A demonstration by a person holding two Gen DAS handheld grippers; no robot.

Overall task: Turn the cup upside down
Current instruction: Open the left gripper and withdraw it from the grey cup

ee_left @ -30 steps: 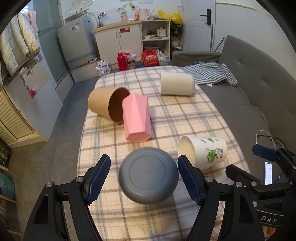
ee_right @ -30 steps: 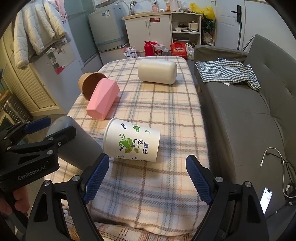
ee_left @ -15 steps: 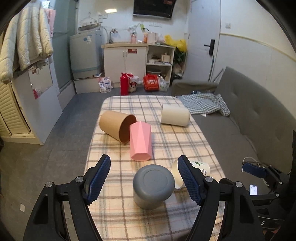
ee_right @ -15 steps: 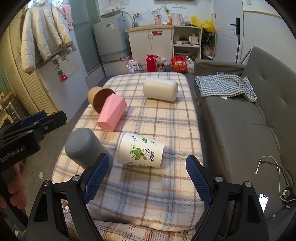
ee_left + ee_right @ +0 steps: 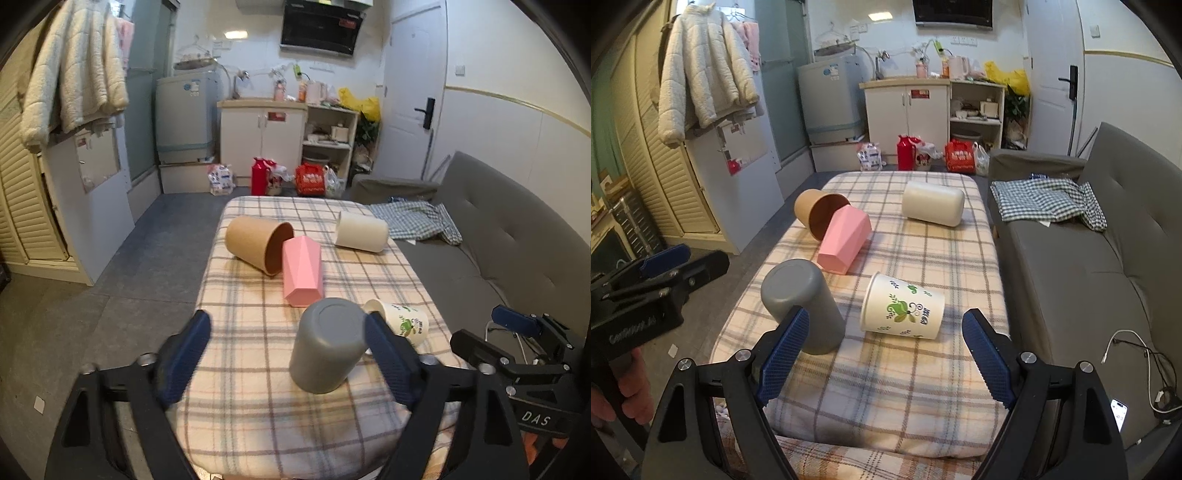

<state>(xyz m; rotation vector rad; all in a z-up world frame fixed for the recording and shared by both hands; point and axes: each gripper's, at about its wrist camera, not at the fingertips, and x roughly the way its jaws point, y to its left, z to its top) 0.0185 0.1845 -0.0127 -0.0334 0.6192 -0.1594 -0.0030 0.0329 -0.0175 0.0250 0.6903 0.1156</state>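
Observation:
A grey cup [image 5: 327, 345] stands upside down on the plaid-covered table [image 5: 251, 369], near its front; it also shows in the right wrist view [image 5: 801, 306]. My left gripper [image 5: 290, 360] is open and empty, back from the cup. A white cup with green leaf print [image 5: 903, 312] lies on its side right of the grey cup [image 5: 404, 325]. My right gripper [image 5: 884, 356] is open and empty, in front of the white cup.
A pink faceted cup [image 5: 844, 240], a brown cup [image 5: 820, 214] and a cream cup [image 5: 932, 203] lie on their sides farther back. A grey sofa [image 5: 1089, 266] with a checked cloth [image 5: 1049, 201] runs along the right. Cabinets stand at the far wall.
The left gripper has pulled back and up from the grey cup, which now stands upside down on the table. The right gripper has also drawn back.

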